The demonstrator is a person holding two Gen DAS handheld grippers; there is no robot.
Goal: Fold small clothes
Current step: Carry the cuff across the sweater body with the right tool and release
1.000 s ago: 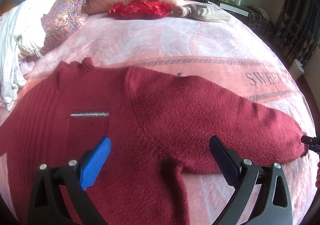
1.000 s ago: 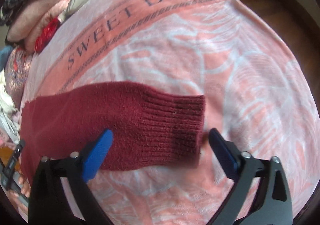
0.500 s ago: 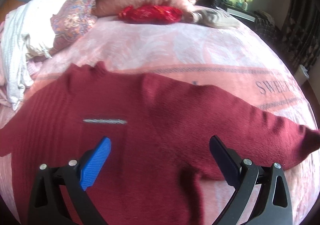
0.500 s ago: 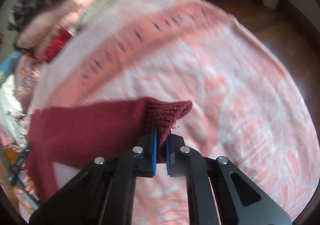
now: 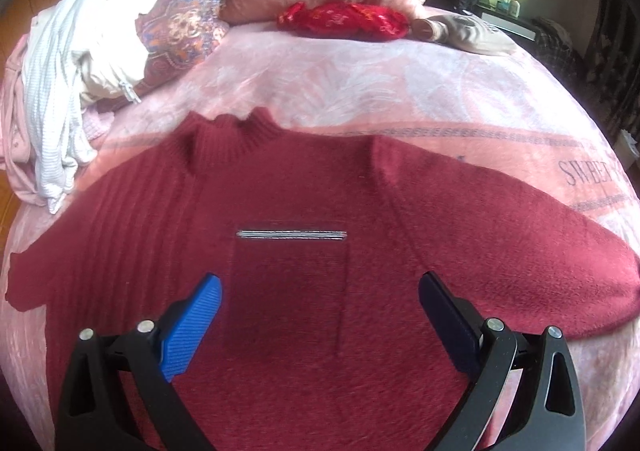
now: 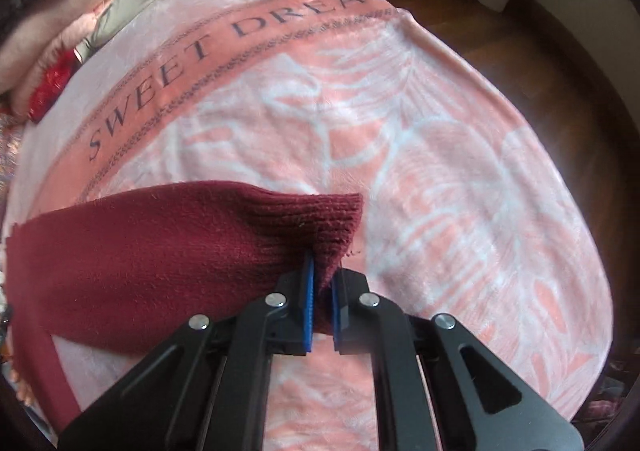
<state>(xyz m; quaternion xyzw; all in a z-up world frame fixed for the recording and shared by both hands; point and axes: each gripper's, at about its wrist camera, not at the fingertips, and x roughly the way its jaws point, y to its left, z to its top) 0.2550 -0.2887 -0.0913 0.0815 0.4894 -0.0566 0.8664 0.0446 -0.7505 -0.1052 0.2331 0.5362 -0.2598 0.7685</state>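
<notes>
The red sweater (image 5: 304,291) lies flat on the bed (image 5: 360,91), nothing folded yet. The right claw (image 6: 322,291) is closed on the sleeve cuff (image 6: 328,219). The left claw (image 5: 320,315) hangs open above the chest. All folds remain.

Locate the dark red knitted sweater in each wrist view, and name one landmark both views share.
Left wrist: dark red knitted sweater fills the lower middle, spread flat.
Right wrist: only its sleeve, lower left, ribbed cuff pinched in the right gripper.
Shared landmark: "SWEET" lettering on the pink blanket.
</notes>
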